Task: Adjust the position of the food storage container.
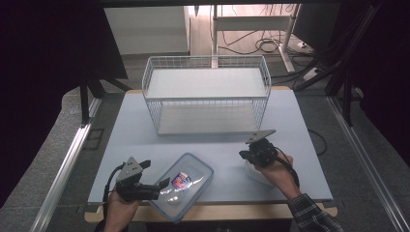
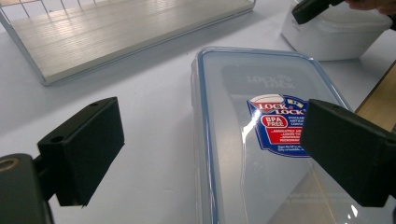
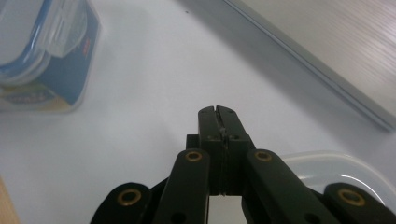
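- Left gripper (image 1: 163, 186) low at the near edge of the table, jaws spread wide and holding nothing.
- In the left gripper view, clear lidded container (image 2: 261, 135) lying flat right ahead, its left rim between the two jaws; right jaw hanging over the red and blue label (image 2: 275, 123), left jaw out over bare tabletop (image 2: 154, 140).
- From above, jaw tips right at that container's near left corner (image 1: 186, 186); contact or not, cannot tell.
- Right gripper (image 1: 243, 155) across the table, well apart from the left one, jaws pressed together with only a thin seam showing (image 3: 218, 113) and nothing between them.
- White plastic tub (image 1: 255, 174) directly beneath the right gripper and hand; its rounded rim peeking out just behind the jaws in the right gripper view (image 3: 327, 163).
- White wire basket (image 1: 208, 94) standing beyond both grippers, farther up the table, its floor (image 3: 336, 51) ahead and to the right of the closed jaws.
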